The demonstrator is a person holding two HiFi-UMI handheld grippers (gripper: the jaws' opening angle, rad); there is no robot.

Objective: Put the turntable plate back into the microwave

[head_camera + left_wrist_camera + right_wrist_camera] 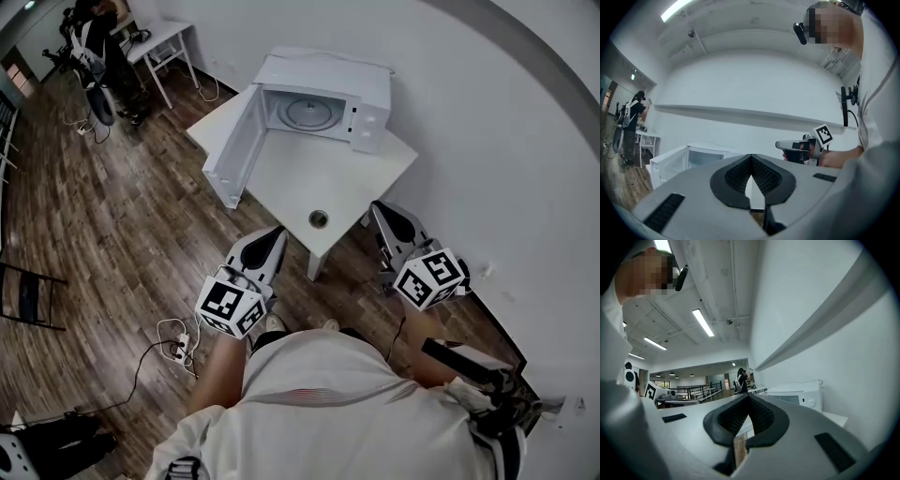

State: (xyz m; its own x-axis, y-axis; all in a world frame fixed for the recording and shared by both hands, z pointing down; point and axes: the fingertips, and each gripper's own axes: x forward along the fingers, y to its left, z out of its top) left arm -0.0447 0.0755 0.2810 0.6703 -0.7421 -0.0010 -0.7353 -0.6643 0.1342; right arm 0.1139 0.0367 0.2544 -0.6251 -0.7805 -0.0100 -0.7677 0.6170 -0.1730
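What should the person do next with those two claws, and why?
Probably reach the left claw to the open door and push it shut. A round plate seems to lie already inside the microwave, the door stands wide open on that side, and both it and the right claw are shut, empty, short of the table.

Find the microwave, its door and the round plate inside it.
microwave (328, 71), head view, on its top panel.
door (233, 147), head view, on the open door's inner face.
plate (309, 113), head view, on its middle, inside the microwave.
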